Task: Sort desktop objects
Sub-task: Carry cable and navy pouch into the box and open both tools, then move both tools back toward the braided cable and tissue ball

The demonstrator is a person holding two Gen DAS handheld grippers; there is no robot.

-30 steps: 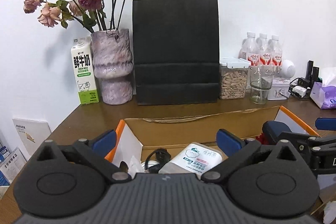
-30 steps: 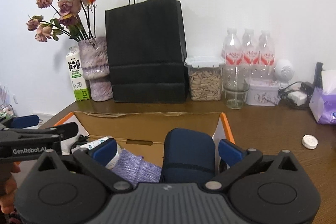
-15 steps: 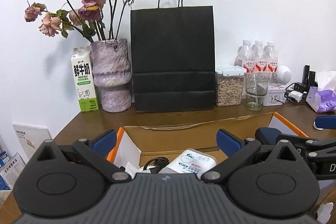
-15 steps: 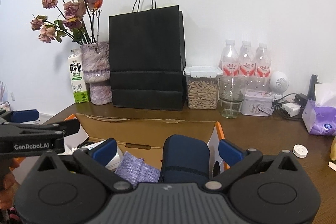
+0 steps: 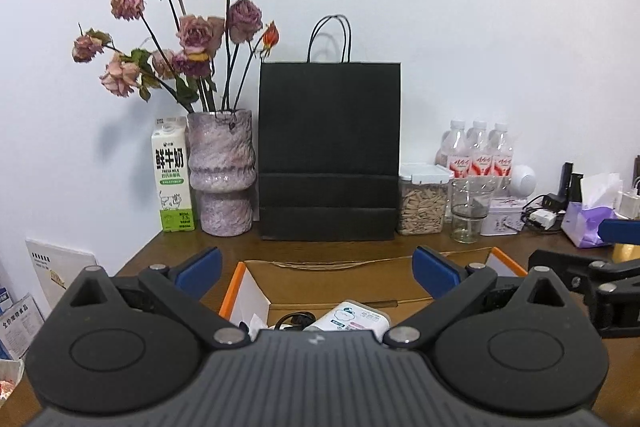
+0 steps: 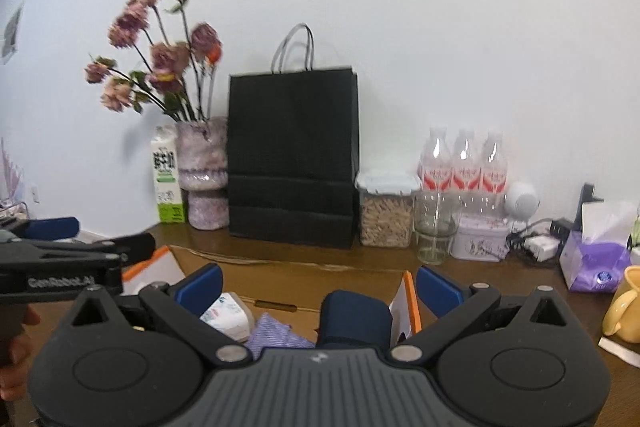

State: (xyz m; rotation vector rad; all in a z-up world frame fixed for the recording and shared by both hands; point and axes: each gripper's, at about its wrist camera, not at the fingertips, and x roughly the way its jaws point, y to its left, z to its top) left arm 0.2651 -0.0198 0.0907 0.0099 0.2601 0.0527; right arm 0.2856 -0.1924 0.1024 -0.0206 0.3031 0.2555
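Both grippers were held spread and empty above an open cardboard box (image 5: 256,291) with orange-edged flaps on a brown wooden desk (image 5: 224,247): the left gripper (image 5: 316,267) over the box's left half, the right gripper (image 6: 319,283) over its right half. The lettering "GenRobot.AI" was legible, though blurred, on the side of the left gripper where it entered the right wrist view. Inside the box a white packet (image 5: 352,317) with green and pink printing too small to be read was seen lying beside a black cable (image 5: 294,319); a purple cloth (image 6: 276,333) and a dark blue pouch (image 6: 356,319) were packed to the packet's right. Against the white wall were lined up a white-and-green milk carton (image 5: 173,179) marked "FRESH MILK" under large Chinese characters, a mottled purple vase (image 5: 222,171) of dried roses, a black paper bag (image 5: 330,151) with cord handles, a lidded clear container (image 5: 423,199) of pale seeds, an empty glass (image 5: 469,211), three bottles (image 5: 476,157) with red-and-white labels and a small printed tin (image 5: 502,217). A purple tissue pack (image 6: 596,259) and a yellow mug (image 6: 624,305) were placed to the right of the box.
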